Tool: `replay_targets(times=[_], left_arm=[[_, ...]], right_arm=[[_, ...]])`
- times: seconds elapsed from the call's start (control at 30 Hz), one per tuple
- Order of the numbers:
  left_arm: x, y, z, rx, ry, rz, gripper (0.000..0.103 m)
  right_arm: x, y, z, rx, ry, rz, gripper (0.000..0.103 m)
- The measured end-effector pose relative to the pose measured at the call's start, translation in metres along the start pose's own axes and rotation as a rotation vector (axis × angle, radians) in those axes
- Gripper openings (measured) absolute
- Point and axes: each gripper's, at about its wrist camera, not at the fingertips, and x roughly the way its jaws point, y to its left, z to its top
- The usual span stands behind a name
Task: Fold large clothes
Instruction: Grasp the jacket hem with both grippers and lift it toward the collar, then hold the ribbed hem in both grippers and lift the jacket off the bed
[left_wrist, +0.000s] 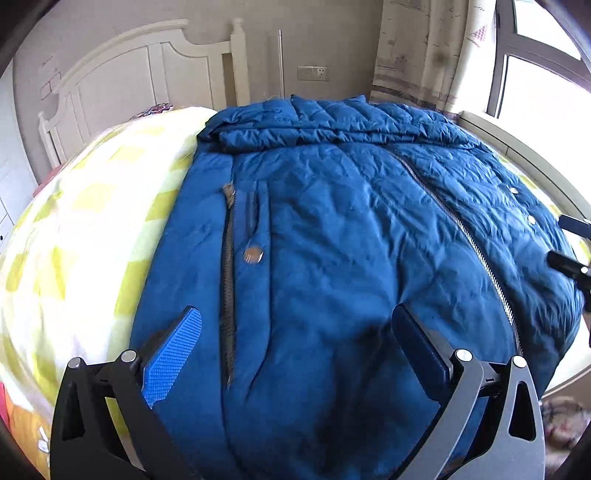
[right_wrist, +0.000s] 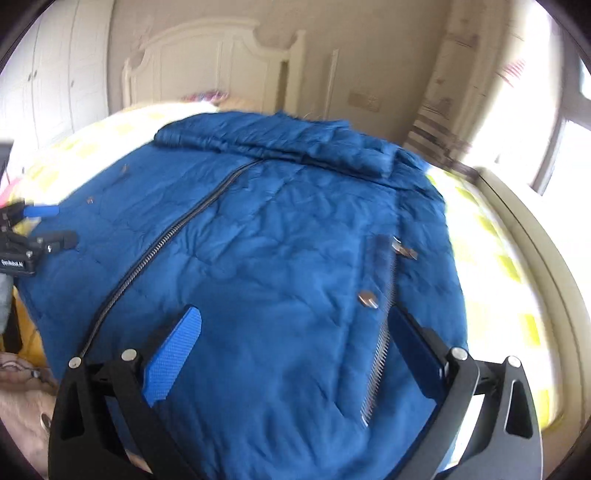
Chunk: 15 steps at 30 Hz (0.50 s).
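Note:
A large blue padded jacket (left_wrist: 332, 229) lies spread flat on the bed, front up, its collar and folded top at the far end. It also fills the right wrist view (right_wrist: 280, 258). A metal centre zipper (left_wrist: 476, 251) runs diagonally down it. A pocket zipper (left_wrist: 228, 280) lies on its left side. My left gripper (left_wrist: 295, 332) is open and empty, just above the jacket's near left hem. My right gripper (right_wrist: 291, 332) is open and empty above the near right hem; its fingers (left_wrist: 569, 264) show at the left wrist view's right edge.
The bed has a yellow and white checked cover (left_wrist: 74, 236) and a white headboard (left_wrist: 147, 70) at the far end. A curtain (left_wrist: 424, 51) and bright window (left_wrist: 546, 85) stand to the right. My left gripper (right_wrist: 44, 225) shows at the right wrist view's left edge.

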Motion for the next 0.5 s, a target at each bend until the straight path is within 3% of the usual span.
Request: replay_targets(times=[0.07,0.17,0.3,0.37,0.5], left_arm=[[-0.001,0.002,-0.013,0.009,-0.031,-0.004,0.099],[-0.010,0.002,-0.012,0.004,-0.015,0.012,0.099],[-0.035,0.020,-0.015,-0.039,-0.080,0.028,0.099],[-0.034,0.036,-0.018,-0.085,-0.065,0.018,0.099],[-0.026,0.055,-0.029,-0.154,-0.010,-0.009,0.099]], right_arm=[[0.013,-0.014,-0.018,0.023,0.069,-0.005,0.100],[-0.002,-0.032,-0.038,0.117,0.012,0.054,0.100],[-0.035,-0.054,-0.057,0.113,-0.038,-0.005,0.100],[-0.044,-0.075,-0.076,0.170,-0.023,-0.029,0.099],[-0.048,-0.089,-0.105,0.266,0.000,0.064,0.094]])
